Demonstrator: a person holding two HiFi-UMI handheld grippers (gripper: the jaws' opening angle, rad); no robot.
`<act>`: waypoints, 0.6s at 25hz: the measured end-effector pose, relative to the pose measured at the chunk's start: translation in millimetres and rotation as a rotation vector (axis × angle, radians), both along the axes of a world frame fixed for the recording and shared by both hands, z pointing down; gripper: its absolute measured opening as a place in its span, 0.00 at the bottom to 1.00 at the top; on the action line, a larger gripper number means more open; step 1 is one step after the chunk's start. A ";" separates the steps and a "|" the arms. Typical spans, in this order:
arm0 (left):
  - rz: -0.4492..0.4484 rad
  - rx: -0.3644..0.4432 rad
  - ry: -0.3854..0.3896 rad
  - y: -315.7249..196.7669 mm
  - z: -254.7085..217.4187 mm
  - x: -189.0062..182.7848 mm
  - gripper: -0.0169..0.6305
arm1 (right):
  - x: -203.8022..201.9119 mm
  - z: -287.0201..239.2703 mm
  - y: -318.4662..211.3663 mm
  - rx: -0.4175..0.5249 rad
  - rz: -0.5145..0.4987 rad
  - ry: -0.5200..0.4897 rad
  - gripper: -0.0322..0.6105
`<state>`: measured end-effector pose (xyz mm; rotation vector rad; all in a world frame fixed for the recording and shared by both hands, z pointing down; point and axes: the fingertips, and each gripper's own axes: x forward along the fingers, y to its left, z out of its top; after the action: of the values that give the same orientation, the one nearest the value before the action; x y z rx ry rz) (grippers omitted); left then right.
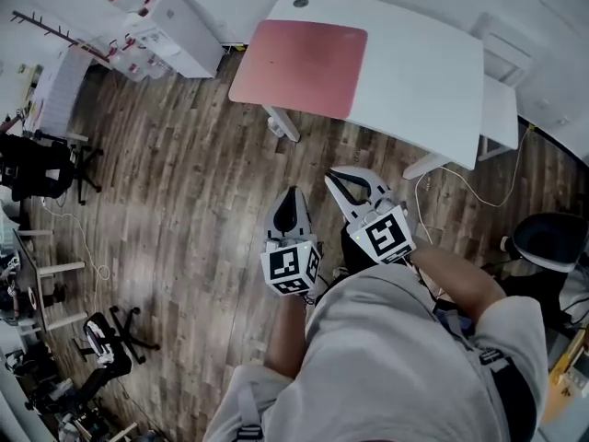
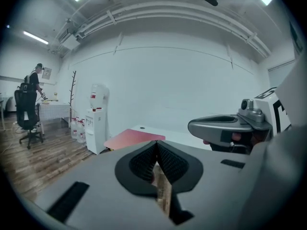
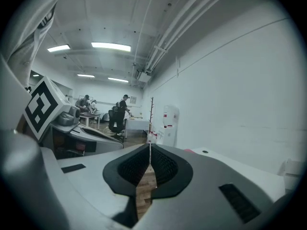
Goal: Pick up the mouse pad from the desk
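Holds the left gripper (image 1: 293, 193) clenched on nothing above the wood floor (image 1: 184, 201), with the right gripper (image 1: 339, 180) just beside it, likewise shut tight and empty. Leaves the red mouse pad (image 1: 299, 67) lying flat on the left end of the white desk (image 1: 423, 72), reaching to or over that edge and well apart from both grippers. Shows nothing of the task done as yet: calls, by the look of it, for the approach, the grasp and the lift.
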<state>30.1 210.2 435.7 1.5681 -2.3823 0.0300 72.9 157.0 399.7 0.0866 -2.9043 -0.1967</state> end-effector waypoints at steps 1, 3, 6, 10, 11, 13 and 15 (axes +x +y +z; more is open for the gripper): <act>0.004 -0.016 -0.001 -11.6 5.2 -10.0 0.05 | -10.1 5.0 -10.2 -0.002 -0.009 0.011 0.11; 0.004 -0.050 0.006 -34.9 16.7 -30.0 0.05 | -29.0 16.1 -31.0 -0.017 -0.020 0.016 0.11; 0.022 -0.094 0.017 -70.1 25.0 -52.1 0.05 | -47.9 27.1 -64.9 -0.037 0.001 0.032 0.11; 0.062 -0.159 -0.005 -106.6 36.7 -67.7 0.05 | -58.2 47.1 -99.7 -0.064 0.034 0.080 0.11; 0.071 -0.180 -0.011 -114.0 42.6 -70.9 0.04 | -59.1 54.5 -107.0 -0.074 0.041 0.095 0.11; 0.083 -0.225 -0.013 -125.4 56.6 -78.8 0.05 | -60.3 68.7 -119.7 -0.096 0.059 0.120 0.11; 0.089 -0.263 -0.006 -135.4 69.4 -87.6 0.05 | -61.7 80.1 -132.2 -0.111 0.080 0.138 0.11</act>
<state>-57.5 74.9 505.1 1.5463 -2.2052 0.3513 11.2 24.8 479.8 0.1639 -2.7618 -0.0265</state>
